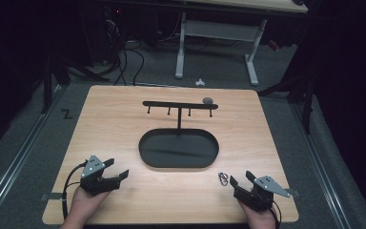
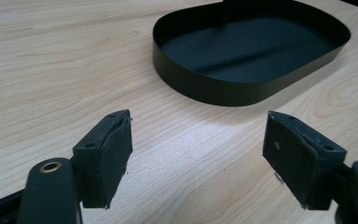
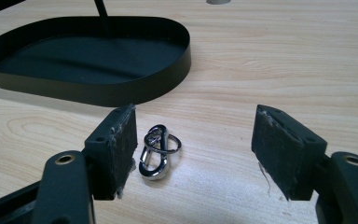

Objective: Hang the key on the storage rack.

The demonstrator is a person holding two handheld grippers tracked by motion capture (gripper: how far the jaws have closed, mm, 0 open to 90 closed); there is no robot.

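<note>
Two black two-jaw grippers, one per hand, near table's front edge. Left gripper: jaws spread wide, nothing between, bare wood below. Right gripper: jaws spread wide, empty. One silver metal clip with ring flat on light wooden table, just beside right gripper's jaw. One black oval metal tray mid-table, one upright post, crossbar with four hooks. One small grey round object behind crossbar's right end.

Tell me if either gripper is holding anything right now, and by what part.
Nothing is held. Both the left gripper and the right gripper are open, and the metal clip lies loose on the table.
</note>
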